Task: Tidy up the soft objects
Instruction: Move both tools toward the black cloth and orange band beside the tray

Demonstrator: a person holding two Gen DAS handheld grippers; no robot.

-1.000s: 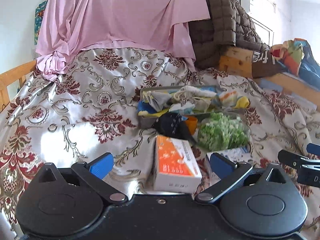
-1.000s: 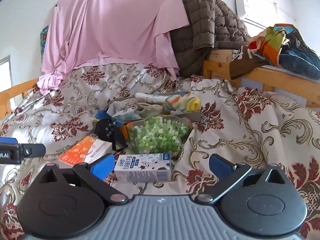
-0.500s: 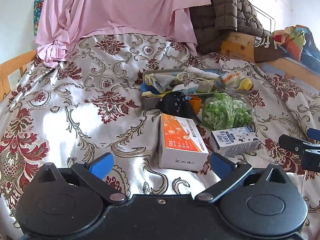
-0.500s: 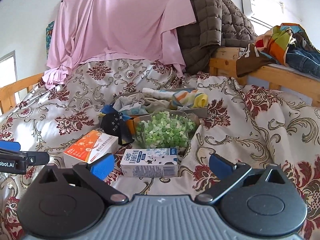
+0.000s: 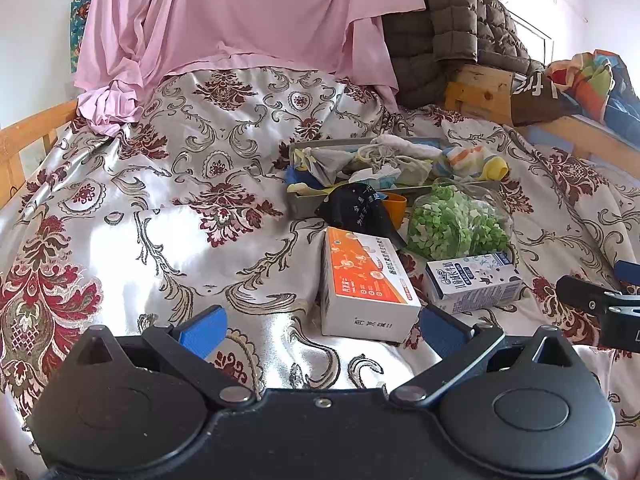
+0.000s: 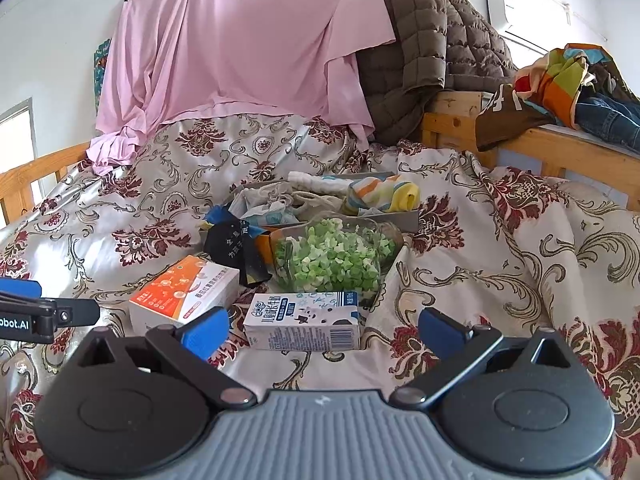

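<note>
Both grippers wide open, empty: left gripper [image 5: 320,330] near orange box [image 5: 366,284], right gripper [image 6: 322,330] by milk carton [image 6: 302,322]. Green bag [image 6: 332,258], sock tray [image 6: 404,216] behind on bedspread [image 5: 160,208].

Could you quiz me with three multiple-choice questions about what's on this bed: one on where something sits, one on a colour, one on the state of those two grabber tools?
1. Where is the milk carton?
A. Inside the grey tray
B. On the bedspread, in front of the bag of green pieces
C. On the wooden rail

2. The medicine box top is mostly:
A. Orange
B. Purple
C. Black

3. The left gripper and right gripper are:
A. Both open, empty
B. Both clamping cloth
C. One holding the carton

Answers: B, the carton lies nearer than the bag; A, orange print; A, fingers spread, nothing between.
</note>
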